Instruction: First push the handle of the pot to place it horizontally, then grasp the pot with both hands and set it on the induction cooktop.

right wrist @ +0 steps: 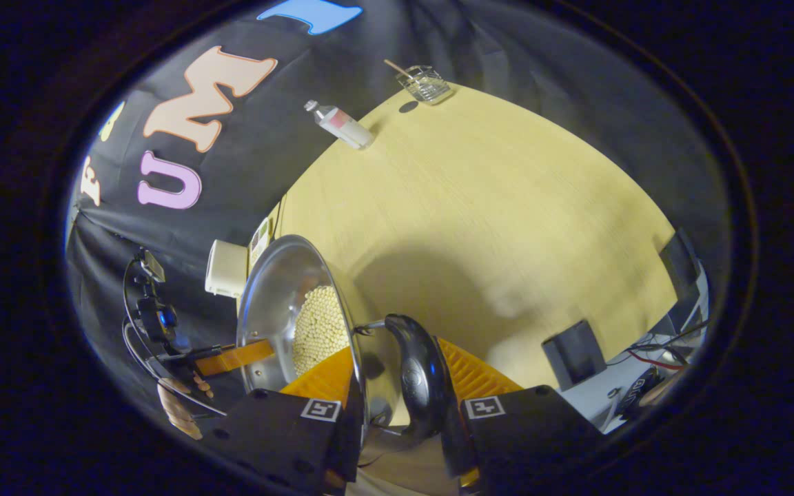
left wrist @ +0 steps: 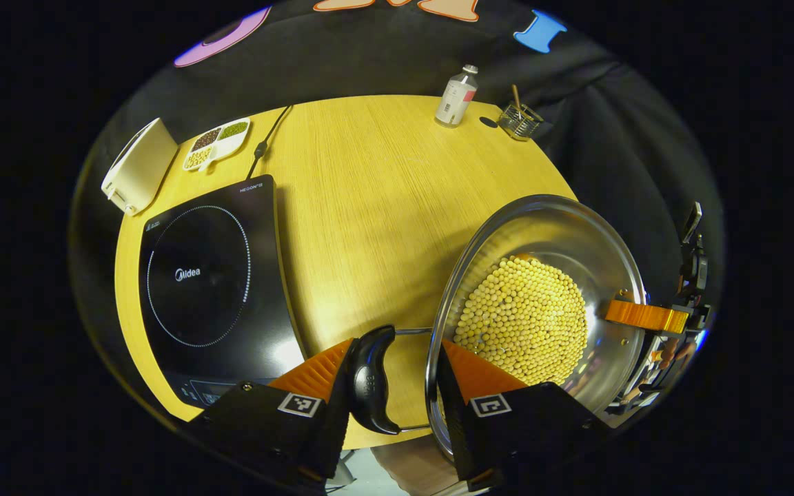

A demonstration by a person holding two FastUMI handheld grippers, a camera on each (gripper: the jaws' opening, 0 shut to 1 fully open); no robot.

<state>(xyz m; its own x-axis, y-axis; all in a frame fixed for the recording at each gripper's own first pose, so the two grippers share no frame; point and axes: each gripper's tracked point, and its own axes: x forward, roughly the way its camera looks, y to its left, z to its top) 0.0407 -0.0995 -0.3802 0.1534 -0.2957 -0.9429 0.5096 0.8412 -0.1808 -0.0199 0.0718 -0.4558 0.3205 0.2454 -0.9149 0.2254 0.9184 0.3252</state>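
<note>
Steel pot [left wrist: 562, 255] of yellow beans [left wrist: 521, 320] over wooden table [left wrist: 369, 200], right of induction cooktop [left wrist: 211, 275]; left gripper [left wrist: 397, 375] and right gripper [right wrist: 397, 386] each clench a pot handle and rim. Bottle [left wrist: 457, 96], glass cup [left wrist: 520, 121] behind

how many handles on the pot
2. One black curved handle sits between the left gripper fingers; the other black curved handle, on the opposite side of the steel pot, sits between the right gripper fingers.
</note>
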